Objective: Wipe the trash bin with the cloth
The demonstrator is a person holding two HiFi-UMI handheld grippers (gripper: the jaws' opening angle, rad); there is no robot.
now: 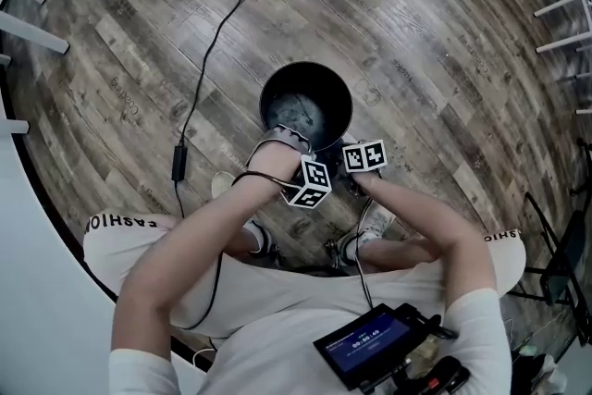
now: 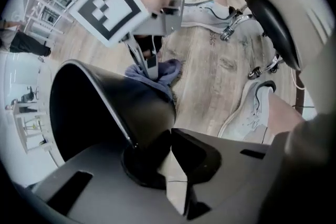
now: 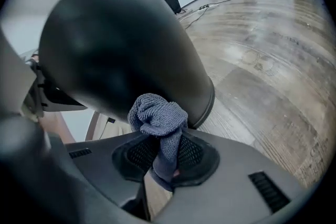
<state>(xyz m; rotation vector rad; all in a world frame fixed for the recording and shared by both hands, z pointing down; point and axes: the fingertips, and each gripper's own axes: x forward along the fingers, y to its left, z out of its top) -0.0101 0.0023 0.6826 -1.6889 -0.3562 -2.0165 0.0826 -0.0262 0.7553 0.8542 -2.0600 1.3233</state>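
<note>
Closest to you is a dark device with a lit blue screen (image 1: 365,345), low at your front. Past your knees your pale shoes (image 2: 251,107) rest on the wooden floor (image 1: 444,42), one on either side of a stool's metal legs (image 2: 233,28).

Just ahead of your shoes stands the black trash bin (image 1: 344,97), its open mouth facing up toward you. Both of your hands meet at its near side, the two marker cubes just beside each other.

Your left hand-held gripper (image 2: 169,136) points steeply down at the bin's near rim. Its jaws stand narrow, pinched on the thin black wall, one jaw on the inner side and one on the outer.

Your right hand-held gripper (image 3: 164,147) is clamped on the grey-blue cloth (image 3: 157,115). A strip of the cloth runs down between the ribbed pads, and the rest bunches up above them. That bunch presses against the bin's outer wall, low on the side facing you, close to where the wall meets the floor.

Beyond the bin the floor runs on. A black cable (image 1: 208,60) crosses it from beside your left leg, past the bin's left side, toward the far edge. White furniture legs (image 1: 28,23) stand along the floor's left edge, and more along its right edge.
</note>
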